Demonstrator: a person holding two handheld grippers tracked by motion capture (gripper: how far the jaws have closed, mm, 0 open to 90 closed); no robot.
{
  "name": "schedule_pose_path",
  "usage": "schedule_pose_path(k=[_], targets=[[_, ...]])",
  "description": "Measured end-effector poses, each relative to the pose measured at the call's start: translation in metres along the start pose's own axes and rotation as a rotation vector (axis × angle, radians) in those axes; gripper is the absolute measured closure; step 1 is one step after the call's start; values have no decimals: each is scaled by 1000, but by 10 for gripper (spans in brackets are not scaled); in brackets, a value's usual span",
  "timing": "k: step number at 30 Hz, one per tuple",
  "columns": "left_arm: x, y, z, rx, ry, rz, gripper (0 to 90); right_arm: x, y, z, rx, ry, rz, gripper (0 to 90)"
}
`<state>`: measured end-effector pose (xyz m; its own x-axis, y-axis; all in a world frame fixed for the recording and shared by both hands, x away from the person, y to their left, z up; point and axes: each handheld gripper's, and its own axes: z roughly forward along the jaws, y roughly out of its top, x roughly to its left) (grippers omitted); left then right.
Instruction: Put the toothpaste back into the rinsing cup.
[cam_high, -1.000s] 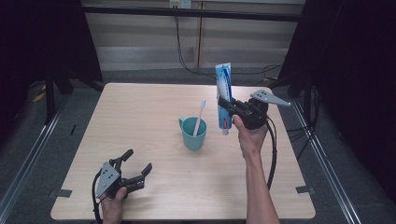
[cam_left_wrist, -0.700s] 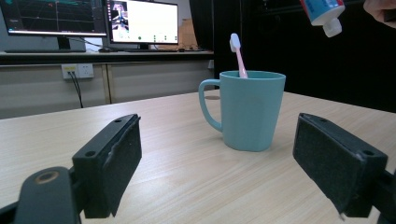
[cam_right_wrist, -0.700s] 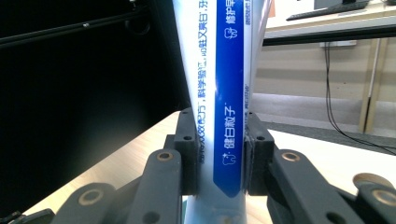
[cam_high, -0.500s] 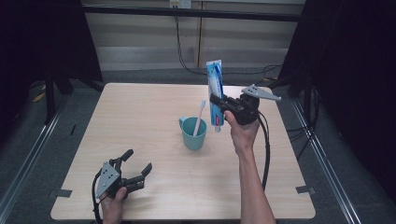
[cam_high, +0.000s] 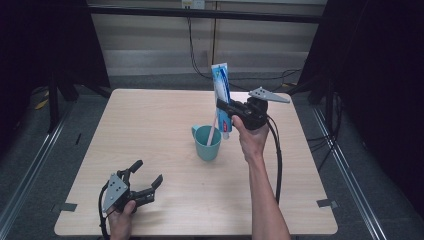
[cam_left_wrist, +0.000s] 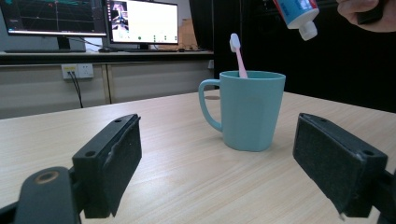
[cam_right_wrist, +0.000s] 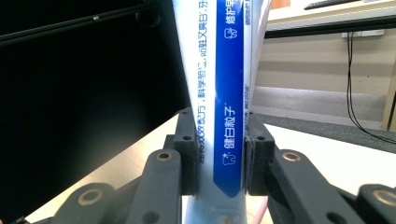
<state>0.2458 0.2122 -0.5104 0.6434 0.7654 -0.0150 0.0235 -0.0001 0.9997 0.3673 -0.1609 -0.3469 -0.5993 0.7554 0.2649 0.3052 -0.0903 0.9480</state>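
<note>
High view: the right gripper (cam_high: 227, 109), right of center, has its fingers clamped on a tube (cam_high: 221, 90) standing upright, cap down, just above the mug (cam_high: 207, 143) at mid-frame on the counter (cam_high: 150, 125). A toothbrush (cam_high: 212, 133) leans in the mug. The left gripper (cam_high: 146, 174), lower left, is spread wide with nothing between its fingers.

Left gripper view: the mug sits at center, the tube's cap at the upper right.

Right gripper view: 2 fingers (cam_right_wrist: 187, 154) press the tube at center.

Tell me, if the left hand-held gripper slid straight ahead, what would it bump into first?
Probably the teal mug: it stands between the open jaws of the left hand-held gripper, though depth is hard to judge.
</note>
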Motion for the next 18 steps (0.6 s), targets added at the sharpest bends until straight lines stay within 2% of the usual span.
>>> schedule_pose_path(k=[7,11,18], targets=[[0,0,0,-5,2,-2,154,2,-1,14,28,9,-6,717],[0,0,-1,-3,1,1,155,2,-2,23,22,14,-3,717],[0,0,-1,-2,0,2,154,5,-4,38,42,34,-12,716]])
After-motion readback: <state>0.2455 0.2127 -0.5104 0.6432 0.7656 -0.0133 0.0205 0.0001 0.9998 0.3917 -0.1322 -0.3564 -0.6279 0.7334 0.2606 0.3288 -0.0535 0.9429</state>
